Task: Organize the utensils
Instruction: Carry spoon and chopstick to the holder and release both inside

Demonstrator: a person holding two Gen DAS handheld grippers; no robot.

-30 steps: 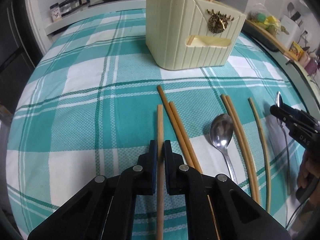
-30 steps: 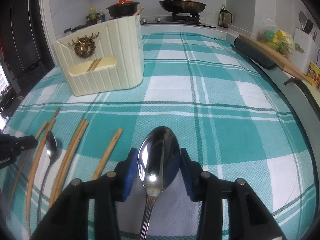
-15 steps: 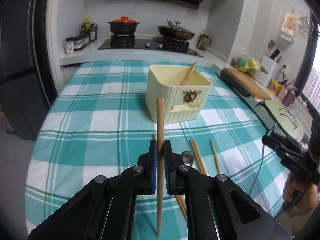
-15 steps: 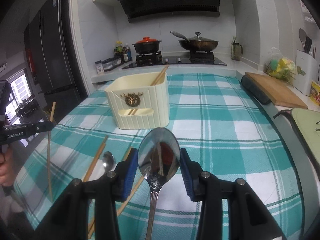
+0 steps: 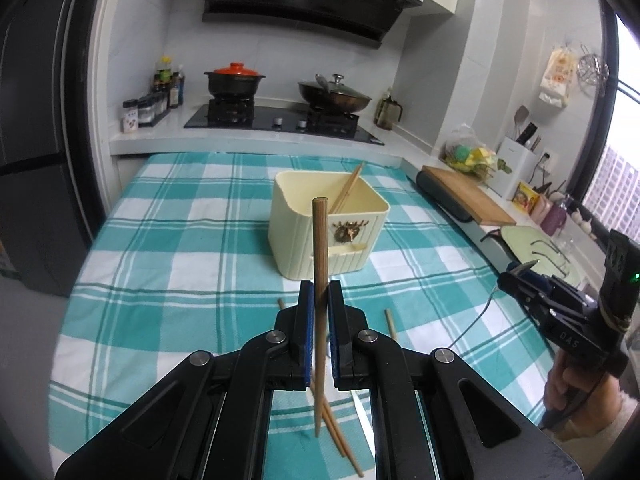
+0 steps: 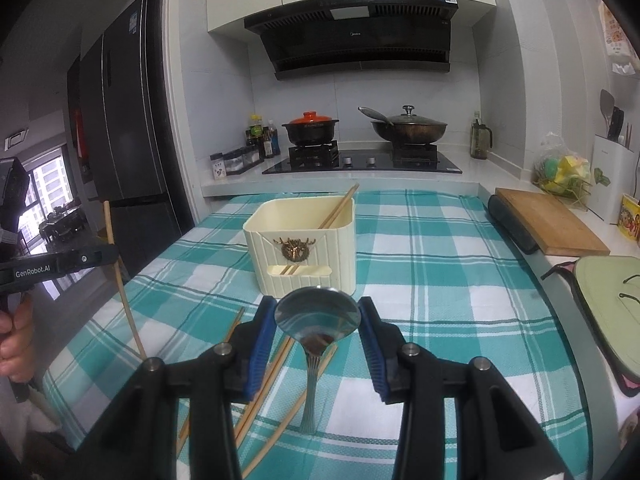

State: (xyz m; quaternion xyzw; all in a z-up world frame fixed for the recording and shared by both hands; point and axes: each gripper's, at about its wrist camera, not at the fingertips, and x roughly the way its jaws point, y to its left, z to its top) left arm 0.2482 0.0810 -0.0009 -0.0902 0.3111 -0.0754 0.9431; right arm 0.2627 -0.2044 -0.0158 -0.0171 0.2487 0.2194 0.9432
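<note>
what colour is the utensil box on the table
Cream, with a gold deer-head ornament on its front; the box shows best in the right wrist view.

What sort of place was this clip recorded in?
A home kitchen, most likely: a gas hob carrying a red-lidded clay pot and a lidded wok, a range hood above, and a tall fridge beside it.
</note>
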